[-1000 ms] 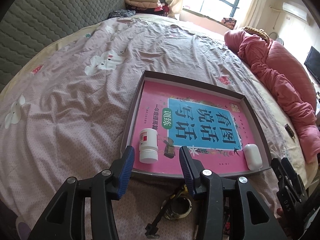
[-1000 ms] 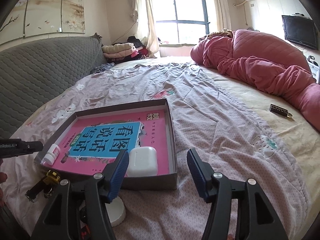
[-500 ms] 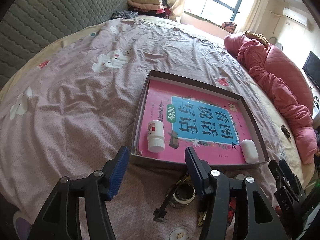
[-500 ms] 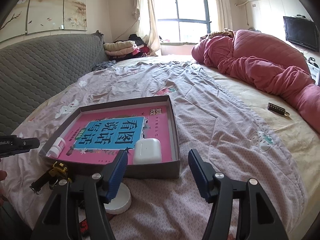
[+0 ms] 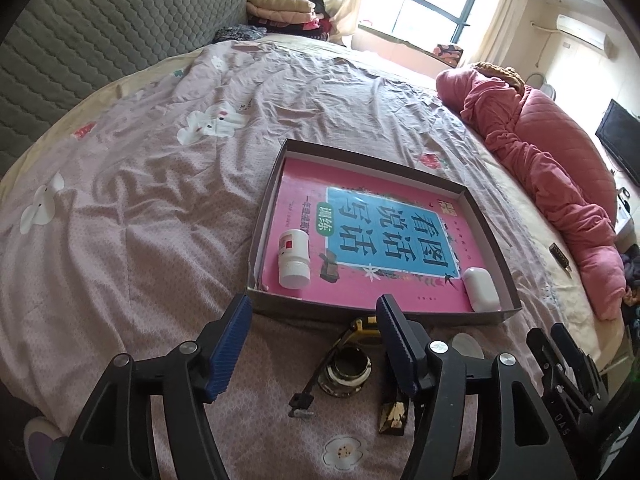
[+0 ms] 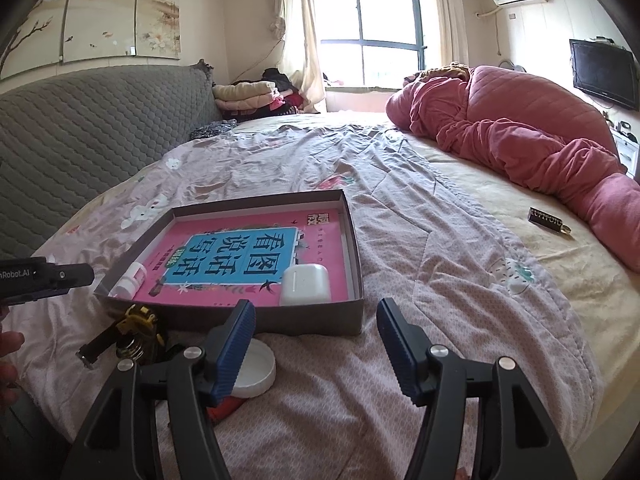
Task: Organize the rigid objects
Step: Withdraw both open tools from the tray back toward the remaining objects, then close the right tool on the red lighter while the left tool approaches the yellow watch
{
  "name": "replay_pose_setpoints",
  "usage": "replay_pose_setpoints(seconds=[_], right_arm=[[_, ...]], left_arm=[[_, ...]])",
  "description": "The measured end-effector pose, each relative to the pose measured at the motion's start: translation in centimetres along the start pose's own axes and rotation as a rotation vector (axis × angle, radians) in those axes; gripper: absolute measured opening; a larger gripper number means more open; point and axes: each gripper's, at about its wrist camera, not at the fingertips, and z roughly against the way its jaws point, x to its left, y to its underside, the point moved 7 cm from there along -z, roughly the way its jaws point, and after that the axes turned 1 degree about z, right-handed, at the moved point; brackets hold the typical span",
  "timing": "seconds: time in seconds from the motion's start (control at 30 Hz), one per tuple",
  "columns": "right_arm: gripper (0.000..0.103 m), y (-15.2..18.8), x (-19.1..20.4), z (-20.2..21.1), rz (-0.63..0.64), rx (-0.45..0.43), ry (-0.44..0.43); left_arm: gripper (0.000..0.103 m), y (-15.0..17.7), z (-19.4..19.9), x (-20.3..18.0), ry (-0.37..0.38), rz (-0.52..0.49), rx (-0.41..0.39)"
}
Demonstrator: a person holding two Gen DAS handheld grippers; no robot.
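A shallow grey box [image 5: 372, 312] lies on the bed with a pink and blue book [image 5: 380, 232] flat inside it. A white bottle [image 5: 294, 258] lies in the box's near-left corner and a white earbud case [image 5: 480, 284] in its near-right corner. My left gripper [image 5: 314, 304] hangs just in front of the box; its jaws are opening and nothing is between them. My right gripper [image 6: 315, 306] is open and empty before the box's right corner [image 6: 352, 312]. On the sheet in front of the box lie a yellow and black tool [image 5: 340, 344], a dark ring [image 5: 346, 372], a small dark block [image 5: 394, 416] and a white lid [image 6: 256, 368].
A bunched pink quilt [image 6: 520, 136] fills the far right of the bed. A small dark tag [image 6: 546, 216] lies on the cream sheet near it. A grey quilted headboard [image 6: 80, 128] runs along the left, with folded clothes [image 6: 244, 94] beside the window.
Both grippers have drawn back from the box, so more of the loose things in front of it show. The left jaws have spread wider. The bottle and case stay where they were.
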Motion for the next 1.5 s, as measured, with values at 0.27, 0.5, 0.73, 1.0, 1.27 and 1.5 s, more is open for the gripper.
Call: replay_pose_setpoints(seconds=[0.27, 0.5, 0.73, 1.0, 1.27, 1.5], right_arm=[[0.063, 0.6, 0.7, 0.6, 0.009, 0.015, -0.01], [0.063, 1.0, 1.0, 1.0, 0.01, 0.025, -0.022], [0.063, 1.4, 1.3, 1.1, 0.007, 0.042, -0.026], [0.063, 2.1, 2.1, 1.0, 0.025, 0.068, -0.032], [0.063, 2.6, 3.0, 0.6, 0.026, 0.094, -0.039], [0.063, 3.5, 4.4, 0.1, 0.0, 0.14, -0.057]], left_arm=[[0.066, 0.9, 0.6, 0.6, -0.012, -0.01, 0.008], [0.066, 1.8, 0.7, 0.5, -0.016, -0.023, 0.026], [0.066, 3.0, 0.6, -0.1, -0.01, -0.045, 0.051], [0.066, 4.0, 0.1, -0.1, -0.008, -0.053, 0.075], [0.066, 4.7, -0.2, 0.5, -0.014, -0.054, 0.09], [0.066, 5.2, -0.5, 0.9, -0.02, -0.051, 0.1]])
